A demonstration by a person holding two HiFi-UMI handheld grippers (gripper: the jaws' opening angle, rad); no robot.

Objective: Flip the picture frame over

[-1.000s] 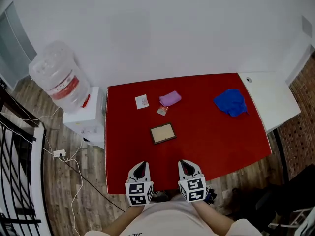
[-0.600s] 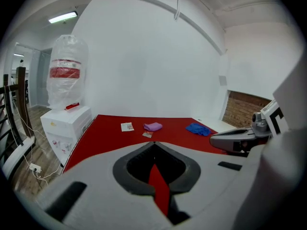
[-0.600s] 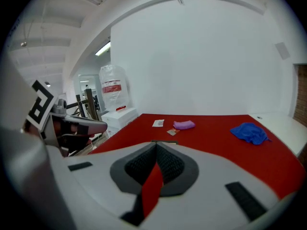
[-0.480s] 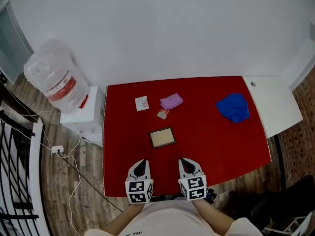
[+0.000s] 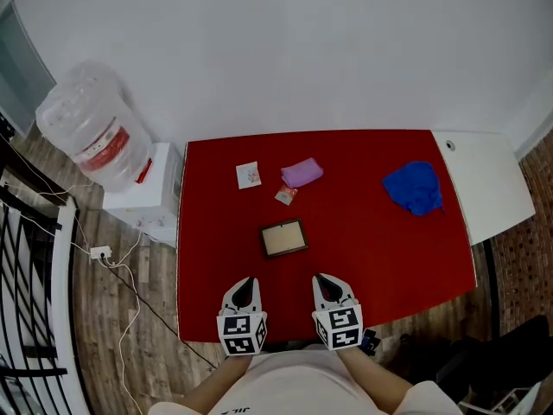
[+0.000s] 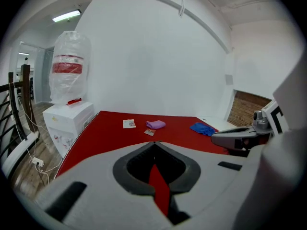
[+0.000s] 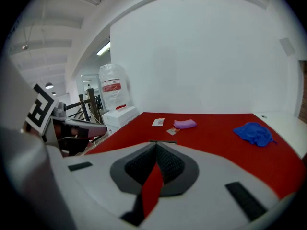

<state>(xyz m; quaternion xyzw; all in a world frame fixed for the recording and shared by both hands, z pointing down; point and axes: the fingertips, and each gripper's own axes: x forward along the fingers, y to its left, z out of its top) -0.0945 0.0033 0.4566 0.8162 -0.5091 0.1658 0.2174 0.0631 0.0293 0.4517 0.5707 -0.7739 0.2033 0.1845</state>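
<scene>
A small dark-framed picture frame (image 5: 283, 239) lies flat on the red table (image 5: 380, 240), its pale panel facing up. My left gripper (image 5: 246, 281) and my right gripper (image 5: 321, 278) hover side by side over the table's near edge, a short way in front of the frame. Both have their jaws shut with nothing between them. In the left gripper view the left gripper (image 6: 153, 143) hides the frame. In the right gripper view only a thin dark edge of the picture frame (image 7: 163, 141) shows past the right gripper (image 7: 156, 144).
Behind the frame lie a white card (image 5: 248, 175), a small red packet (image 5: 284, 196) and a purple cloth (image 5: 301, 172). A blue cloth (image 5: 414, 187) sits at the back right. A white side table (image 5: 482, 184) adjoins on the right; a water dispenser (image 5: 91, 137) stands on the left.
Both grippers stay shut and low in the picture while the view shifts; the frame and table now sit slightly lower and to the left, so the grippers are a little nearer the frame.
</scene>
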